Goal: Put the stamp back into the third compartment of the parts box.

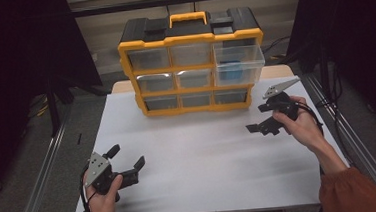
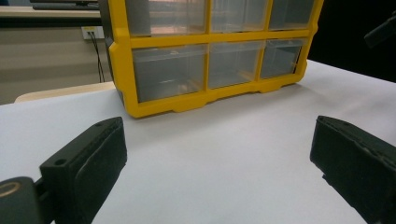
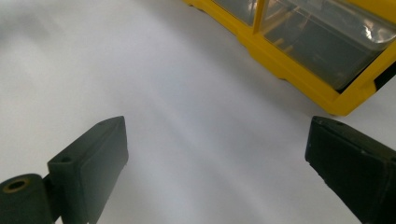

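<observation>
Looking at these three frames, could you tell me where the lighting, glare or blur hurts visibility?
High view: dark surroundings, evenly lit table. Left gripper view: sharp organiser, soft near jaws. Right gripper view: bright washed-out table, a glint on the clear drawer, slight blur.

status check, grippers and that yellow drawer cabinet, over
Left gripper open, low near table edge. Right gripper open, empty, off the cabinet's right corner. Yellow drawer cabinet upright, top-right drawer pulled out, something blue inside. White tabletop between, nothing blocking.
</observation>
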`<state>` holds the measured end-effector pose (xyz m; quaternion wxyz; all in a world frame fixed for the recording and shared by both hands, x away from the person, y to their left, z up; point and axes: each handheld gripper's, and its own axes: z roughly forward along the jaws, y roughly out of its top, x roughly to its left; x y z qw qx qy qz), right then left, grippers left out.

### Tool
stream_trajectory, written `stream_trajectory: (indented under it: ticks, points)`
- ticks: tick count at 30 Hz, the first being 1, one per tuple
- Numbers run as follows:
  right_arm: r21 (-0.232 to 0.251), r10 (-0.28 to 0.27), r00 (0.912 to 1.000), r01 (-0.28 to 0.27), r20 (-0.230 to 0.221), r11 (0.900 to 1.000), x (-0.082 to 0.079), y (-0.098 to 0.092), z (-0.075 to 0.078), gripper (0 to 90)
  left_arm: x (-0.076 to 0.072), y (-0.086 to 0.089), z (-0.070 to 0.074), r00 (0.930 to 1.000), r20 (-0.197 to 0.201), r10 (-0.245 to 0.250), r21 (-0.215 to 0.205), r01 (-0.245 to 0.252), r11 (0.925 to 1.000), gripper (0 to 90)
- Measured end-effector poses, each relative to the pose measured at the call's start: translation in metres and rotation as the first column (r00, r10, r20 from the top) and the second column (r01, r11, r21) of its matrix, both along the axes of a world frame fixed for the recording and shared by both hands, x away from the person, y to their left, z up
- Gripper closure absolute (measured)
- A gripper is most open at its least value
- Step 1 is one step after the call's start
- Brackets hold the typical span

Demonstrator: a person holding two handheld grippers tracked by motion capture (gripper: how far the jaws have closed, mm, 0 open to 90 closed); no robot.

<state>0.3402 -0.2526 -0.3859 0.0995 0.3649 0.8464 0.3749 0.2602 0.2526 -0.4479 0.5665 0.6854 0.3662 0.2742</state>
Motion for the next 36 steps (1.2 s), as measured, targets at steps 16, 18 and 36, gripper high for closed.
stream_trajectory:
  ticks: [16, 18, 36]
  points:
    - [0.116, -0.115, 0.9897, 0.104, 0.085, 0.988, -0.015, 0.003, -0.052, 5.2, 0.000, 0.000, 0.000, 1.0000, -0.007, 0.001, -0.004, -0.001, 1.0000, 4.0]
    - [0.166, -0.111, 0.9898, 0.095, 0.090, 0.982, -0.019, 0.002, -0.057, 5.0, 0.000, -0.001, 0.000, 1.0000, -0.004, 0.000, 0.000, 0.000, 1.0000, 4.0]
    - [0.311, -0.382, 0.8858, 0.297, 0.263, 0.903, -0.073, -0.020, -0.078, 1.2, 0.001, 0.004, -0.003, 0.9996, -0.020, 0.019, -0.014, -0.019, 0.9997, 3.6]
